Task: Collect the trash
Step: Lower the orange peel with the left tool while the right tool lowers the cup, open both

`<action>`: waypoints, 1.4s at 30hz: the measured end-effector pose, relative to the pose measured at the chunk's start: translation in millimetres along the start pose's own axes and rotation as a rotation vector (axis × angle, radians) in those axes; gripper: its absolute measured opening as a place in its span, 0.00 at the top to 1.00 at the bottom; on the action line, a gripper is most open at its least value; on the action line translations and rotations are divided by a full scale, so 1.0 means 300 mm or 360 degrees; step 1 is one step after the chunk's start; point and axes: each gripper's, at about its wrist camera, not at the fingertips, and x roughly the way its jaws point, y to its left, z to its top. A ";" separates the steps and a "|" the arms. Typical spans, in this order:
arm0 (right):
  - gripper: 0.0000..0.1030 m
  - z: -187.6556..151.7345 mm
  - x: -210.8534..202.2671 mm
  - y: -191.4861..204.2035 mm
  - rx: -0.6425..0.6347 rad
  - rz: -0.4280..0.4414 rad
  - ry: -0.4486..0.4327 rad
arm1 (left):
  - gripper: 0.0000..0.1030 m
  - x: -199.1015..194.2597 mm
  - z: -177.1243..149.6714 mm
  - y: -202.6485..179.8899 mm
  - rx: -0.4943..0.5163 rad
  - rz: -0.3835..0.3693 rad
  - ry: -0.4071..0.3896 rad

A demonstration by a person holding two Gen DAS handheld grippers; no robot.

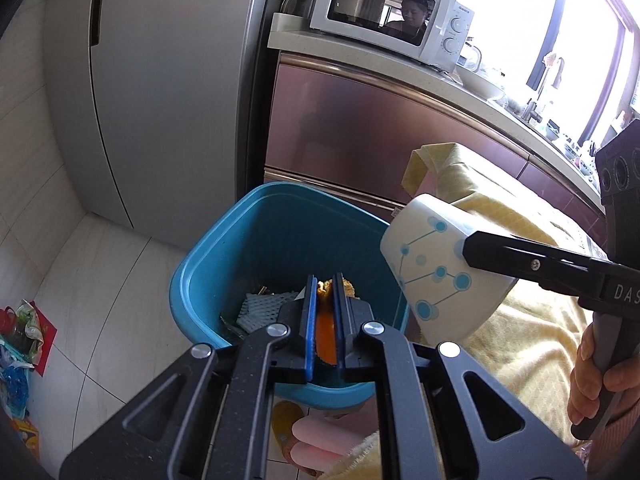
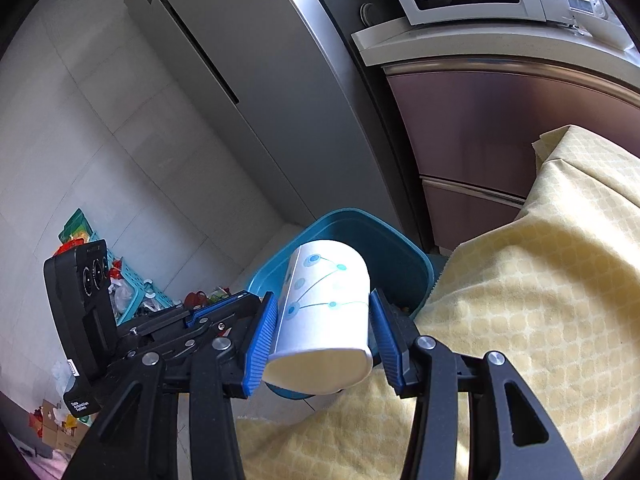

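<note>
Yellow cloth (image 2: 540, 280) flanks the blue bin (image 1: 248, 240); left gripper (image 1: 326, 284) pinches orange peel (image 1: 326, 330), right gripper (image 2: 322, 316) clamps paper cup (image 2: 324, 312).

Tiled floor (image 1: 100, 280): blue bin (image 1: 224, 248) standing; clutter (image 1: 20, 336) aside.

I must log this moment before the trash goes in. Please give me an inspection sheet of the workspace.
Surface: pale tiled floor; yellow cloth beside the bin.
Job's things: blue bin holding scraps; paper cup; orange scrap.
Clutter: bags and packets on the floor by the wall.
Grippers: left claw shut on the orange scrap over the bin; right claw shut on the paper cup.
Cables: nothing seen.
Surroundings: fridge, microwave, counter, window.
</note>
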 end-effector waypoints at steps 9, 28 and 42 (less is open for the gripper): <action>0.56 0.032 0.085 0.021 -0.0034 -0.0071 0.0067 | 0.92 0.022 -0.005 0.007 -0.0007 0.0024 0.0012; 0.50 0.043 0.171 0.026 -0.0016 -0.0142 0.0121 | 0.82 0.077 0.000 0.029 -0.0067 -0.0029 0.0063; 0.47 -0.024 -0.049 -0.014 0.0000 -0.0095 -0.0025 | 0.58 -0.051 -0.019 -0.073 0.0036 -0.0144 -0.0081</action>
